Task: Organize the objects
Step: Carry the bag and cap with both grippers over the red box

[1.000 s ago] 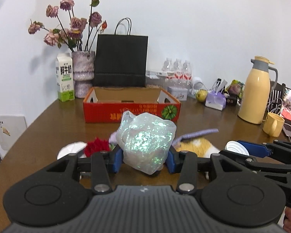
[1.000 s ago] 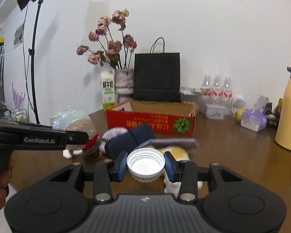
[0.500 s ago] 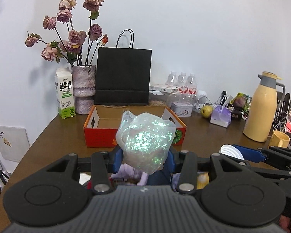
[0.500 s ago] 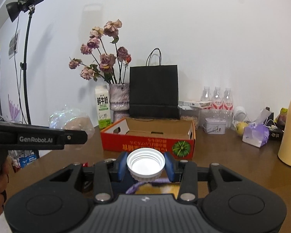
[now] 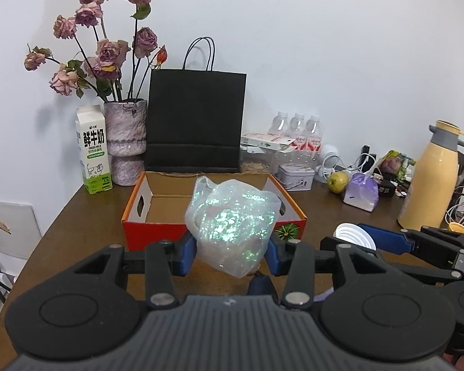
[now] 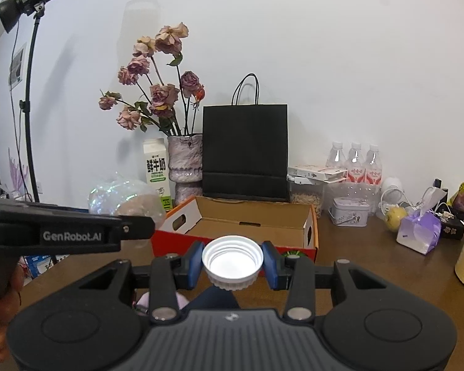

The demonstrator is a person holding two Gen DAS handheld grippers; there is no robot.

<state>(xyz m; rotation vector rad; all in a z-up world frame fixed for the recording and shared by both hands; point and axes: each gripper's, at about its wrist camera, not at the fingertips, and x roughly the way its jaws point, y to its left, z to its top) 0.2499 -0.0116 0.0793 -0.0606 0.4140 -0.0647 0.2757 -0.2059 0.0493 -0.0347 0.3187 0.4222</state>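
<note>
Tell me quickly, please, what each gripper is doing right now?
Left gripper: shut on the shiny bag.
Right gripper: shut on the white cap.

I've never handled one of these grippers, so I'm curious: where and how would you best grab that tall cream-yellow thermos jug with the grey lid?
Probably around the cream-yellow thermos jug's narrower upper body just under the grey lid, coming in level from the front. It stands upright, and its handle sticks out on the far right side, so the fingers should close across the body and clear of the handle. The wide lower body may be too broad for the jaws.
</note>
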